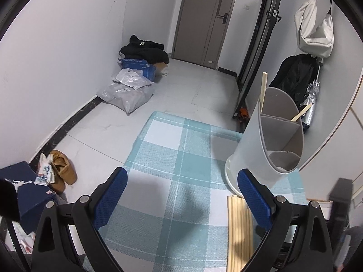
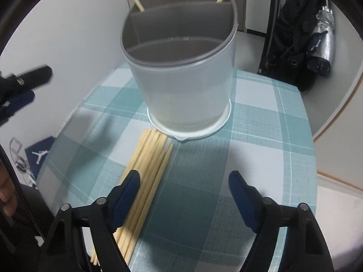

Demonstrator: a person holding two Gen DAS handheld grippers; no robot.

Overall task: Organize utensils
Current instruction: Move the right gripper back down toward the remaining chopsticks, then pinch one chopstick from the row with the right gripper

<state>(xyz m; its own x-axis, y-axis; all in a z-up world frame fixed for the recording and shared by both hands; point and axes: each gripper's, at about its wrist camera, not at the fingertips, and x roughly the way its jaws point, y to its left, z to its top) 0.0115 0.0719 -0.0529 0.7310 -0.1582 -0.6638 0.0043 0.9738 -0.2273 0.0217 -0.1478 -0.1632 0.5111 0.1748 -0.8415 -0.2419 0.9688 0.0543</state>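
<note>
Chopsticks (image 2: 145,172) are laid near the holder (image 2: 181,77) for loading; both grippers (image 2: 183,195) (image 1: 181,192) are spread wide, empty.

White walls (image 1: 68,45) met a pale tiled floor (image 1: 188,86) along a dark skirting board (image 1: 74,117), and a brown-grey door (image 1: 204,18) with a dark handle stood shut at the far end. In the corner left of the door lay a black garment (image 1: 145,49) over a blue box (image 1: 140,66) and grey plastic mail bags (image 1: 127,93), while a tan boot (image 1: 62,167) sat by the skirting nearer the camera. A white bag (image 1: 314,29) hung on the right wall above a black bag (image 1: 297,74) and a folded silver umbrella (image 1: 312,97), and the surface (image 1: 172,158) wore a teal-and-white checked cloth.
</note>
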